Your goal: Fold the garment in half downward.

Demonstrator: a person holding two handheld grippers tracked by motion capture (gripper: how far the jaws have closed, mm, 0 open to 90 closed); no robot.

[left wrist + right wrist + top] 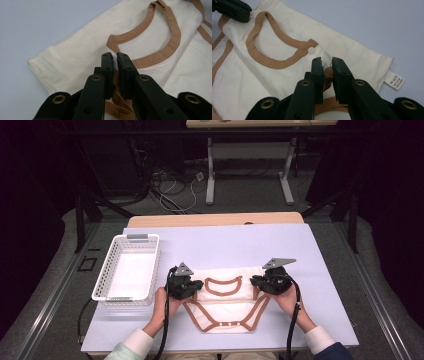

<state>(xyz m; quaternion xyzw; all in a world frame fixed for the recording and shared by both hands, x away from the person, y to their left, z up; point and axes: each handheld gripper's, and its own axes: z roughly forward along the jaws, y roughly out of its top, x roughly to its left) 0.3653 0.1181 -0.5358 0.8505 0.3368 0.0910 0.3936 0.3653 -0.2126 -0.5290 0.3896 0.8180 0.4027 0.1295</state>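
Note:
A cream baby bodysuit (225, 312) with brown trim lies flat near the table's front edge, its round neckline (222, 286) facing away from me. My left gripper (197, 287) is at the garment's left shoulder and my right gripper (255, 282) is at its right shoulder. In the left gripper view the jaws (115, 56) stand nearly together, pinching brown-edged cloth (75, 57) beside the neckline. In the right gripper view the jaws (327, 61) likewise clamp a fold of brown trim of the bodysuit (274, 75), just below a white snap button (311, 50).
A white plastic basket (107, 270) stands to the left on the pale blue table (225, 240). A small white label (395, 80) sticks out of the garment's side seam. Beyond the table lie floor cables (170, 190) and another table's legs (210, 175).

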